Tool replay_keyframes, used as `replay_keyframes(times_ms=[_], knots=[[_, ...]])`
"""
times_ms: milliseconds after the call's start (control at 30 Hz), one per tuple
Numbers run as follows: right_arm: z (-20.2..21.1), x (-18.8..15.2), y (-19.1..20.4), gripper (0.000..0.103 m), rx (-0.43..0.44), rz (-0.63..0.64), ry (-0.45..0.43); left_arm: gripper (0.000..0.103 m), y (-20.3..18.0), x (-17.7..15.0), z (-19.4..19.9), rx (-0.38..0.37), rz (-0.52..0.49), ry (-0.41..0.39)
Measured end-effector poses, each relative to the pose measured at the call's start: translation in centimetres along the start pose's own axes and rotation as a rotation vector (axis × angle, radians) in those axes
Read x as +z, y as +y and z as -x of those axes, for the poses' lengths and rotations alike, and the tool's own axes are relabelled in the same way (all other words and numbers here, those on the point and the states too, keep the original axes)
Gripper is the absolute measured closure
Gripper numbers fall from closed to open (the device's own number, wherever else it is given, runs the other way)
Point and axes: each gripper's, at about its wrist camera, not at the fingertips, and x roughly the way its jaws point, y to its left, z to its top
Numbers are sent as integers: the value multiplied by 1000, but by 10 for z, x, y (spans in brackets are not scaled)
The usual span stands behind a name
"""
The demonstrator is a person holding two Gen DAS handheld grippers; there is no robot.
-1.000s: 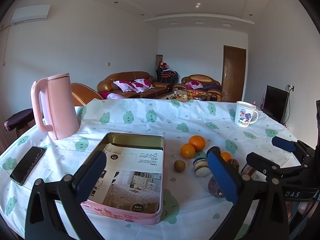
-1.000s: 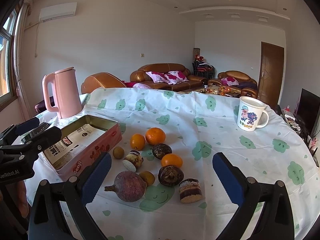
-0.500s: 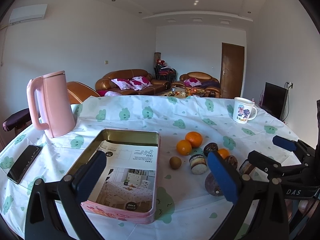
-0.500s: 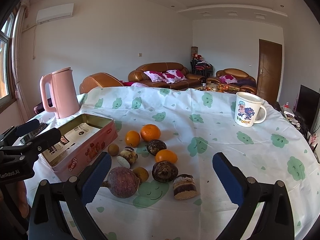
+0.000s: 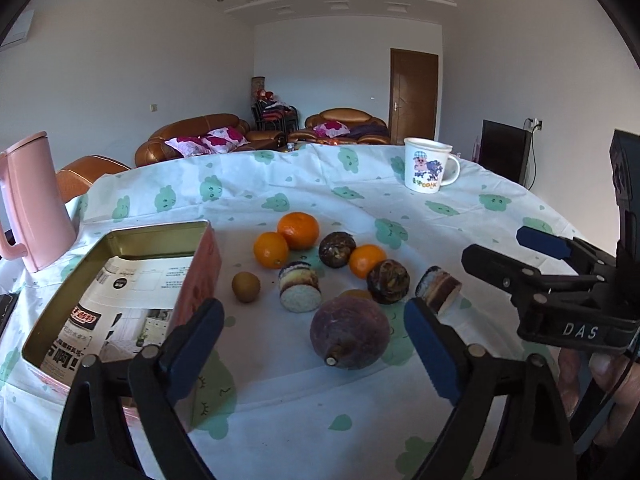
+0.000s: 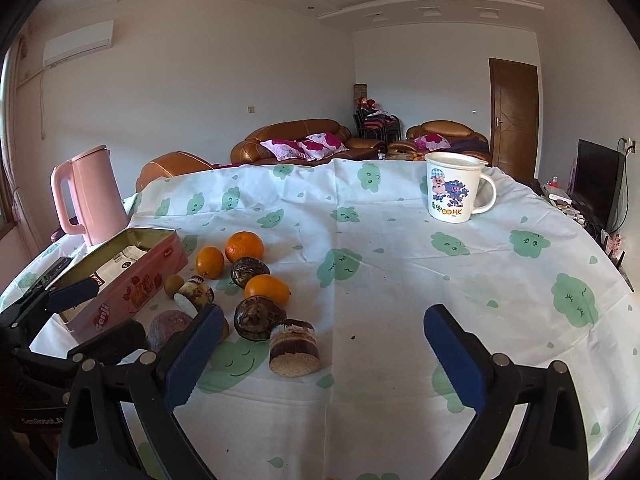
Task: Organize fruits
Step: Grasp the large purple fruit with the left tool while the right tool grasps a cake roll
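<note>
A cluster of fruit lies on the clouded tablecloth: three oranges (image 5: 298, 230), a small brown kiwi (image 5: 245, 287), two dark round fruits (image 5: 388, 281), a large purple fruit (image 5: 350, 332) and two cut layered pieces (image 5: 300, 286). A pink tin box (image 5: 120, 292) lined with paper sits left of them. My left gripper (image 5: 316, 352) is open and empty, the purple fruit between and just ahead of its fingers. My right gripper (image 6: 320, 356) is open and empty, right of the cluster, a cut piece (image 6: 294, 346) near its left finger.
A pink kettle (image 6: 90, 194) stands at the far left behind the tin. A white cartoon mug (image 6: 454, 186) stands at the back right. A dark phone edge (image 5: 4, 312) lies left of the tin. Sofas, a door and a TV are beyond the table.
Both grippers have swung right and moved forward and lower over the table. The left now faces the fruit cluster instead of the tin; the right now faces bare cloth beside the fruit.
</note>
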Motion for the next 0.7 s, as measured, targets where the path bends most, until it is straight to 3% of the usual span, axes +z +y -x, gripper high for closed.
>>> replay_keyframes(times_ms=[33,100,133,233,400,533,700], knots=[[-1,-1,-2,8,1,-9,5,11,-1,-1,-5,-10,1,15],[-5,0,-6,18,20,-23,24,26,-3,-2,-13,-33,7,52],[-7,-1,-6,22,23,-23,32,28,-3,-2,-14,-42,7,64],[-14,0,-2,23,31,-7,52,29,-4,-3,-22,-61,3,114],[-28,-2,9,23,44,33,105,48,-9,-5,-26,-102,-28,153],[-42,-4,13,36,49,63,192,49,-2,-5,-27,-133,3,155],[-56,-7,17,62,76,91,272,49,6,-5,-22,-145,44,123]])
